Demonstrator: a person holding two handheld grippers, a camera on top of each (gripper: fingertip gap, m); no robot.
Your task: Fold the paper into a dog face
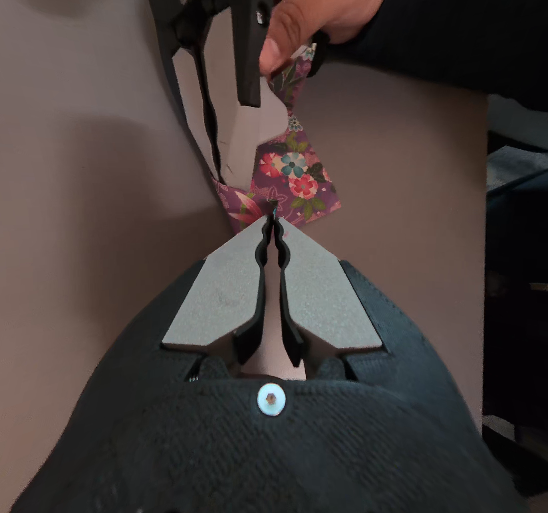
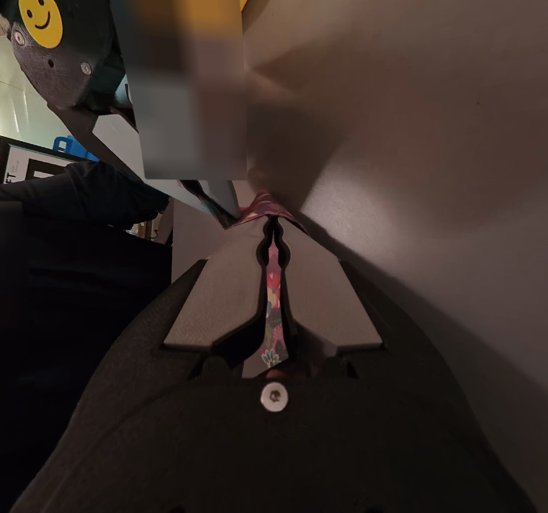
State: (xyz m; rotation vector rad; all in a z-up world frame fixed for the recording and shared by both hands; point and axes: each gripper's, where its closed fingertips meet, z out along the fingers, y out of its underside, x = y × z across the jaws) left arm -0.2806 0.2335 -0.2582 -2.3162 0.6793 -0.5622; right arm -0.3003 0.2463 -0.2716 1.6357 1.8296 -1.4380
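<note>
The purple floral paper (image 1: 296, 181) is partly folded and lies over the grey table (image 1: 89, 232). My left gripper (image 1: 272, 219) is shut, its tips pinching the paper's near edge. My right gripper (image 1: 220, 177) comes in from the top of the left wrist view, held by a hand (image 1: 311, 18), and is shut on the paper's left corner. In the right wrist view, my right gripper (image 2: 273, 221) is shut, and the paper (image 2: 274, 306) shows through the gap between its fingers and just past its tips. The left gripper (image 2: 226, 215) meets it there from the left.
The table's right edge (image 1: 486, 232) runs close to the paper, with dark items beyond it. A dark sleeve (image 1: 459, 30) crosses the top right. The left gripper's black body carries a yellow smiley sticker (image 2: 40, 14). Bare table (image 2: 415, 173) lies to the right. My two grippers' fingertips are within a few centimetres of each other.
</note>
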